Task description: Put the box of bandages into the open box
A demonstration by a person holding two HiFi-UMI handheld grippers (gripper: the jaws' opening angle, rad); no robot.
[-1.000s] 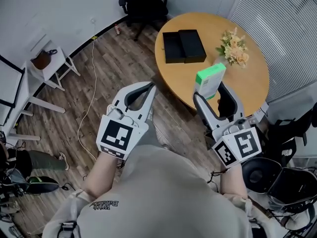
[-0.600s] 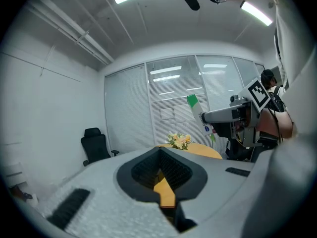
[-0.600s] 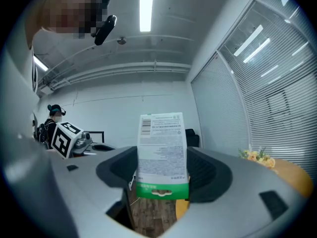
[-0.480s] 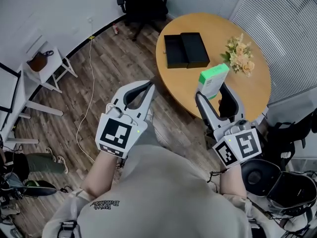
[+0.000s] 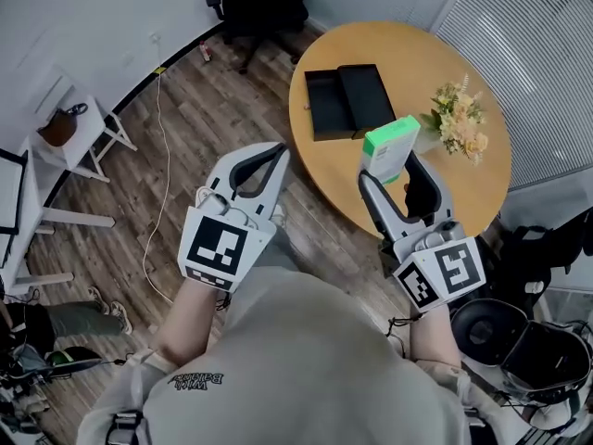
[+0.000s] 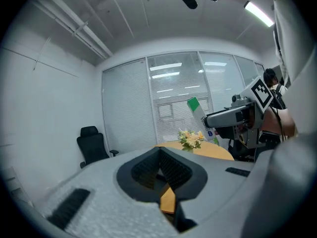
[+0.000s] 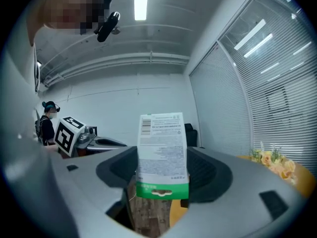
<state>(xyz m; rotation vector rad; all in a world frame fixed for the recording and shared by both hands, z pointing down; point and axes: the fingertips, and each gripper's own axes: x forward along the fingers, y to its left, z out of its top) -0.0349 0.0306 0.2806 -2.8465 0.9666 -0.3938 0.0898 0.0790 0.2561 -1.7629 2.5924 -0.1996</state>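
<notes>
My right gripper [image 5: 389,170] is shut on the box of bandages [image 5: 390,149], a white box with a green end, held upright over the near edge of the round wooden table [image 5: 463,193]. The right gripper view shows the same box of bandages [image 7: 162,152] clamped between the jaws. The open box [image 5: 324,105] is black and lies on the far part of the table, with its black lid [image 5: 368,100] beside it. My left gripper [image 5: 269,160] hangs over the wooden floor left of the table, its jaws closed with nothing between them.
A bunch of flowers [image 5: 460,123] stands on the table's right side. A black office chair [image 5: 259,3] is behind the table, a white side table [image 5: 69,123] at the left wall, and a cable [image 5: 157,165] runs across the floor.
The view has shifted a little, so the table and the open box sit slightly lower and nearer. Both grippers keep their pose and the right one still holds the box.
</notes>
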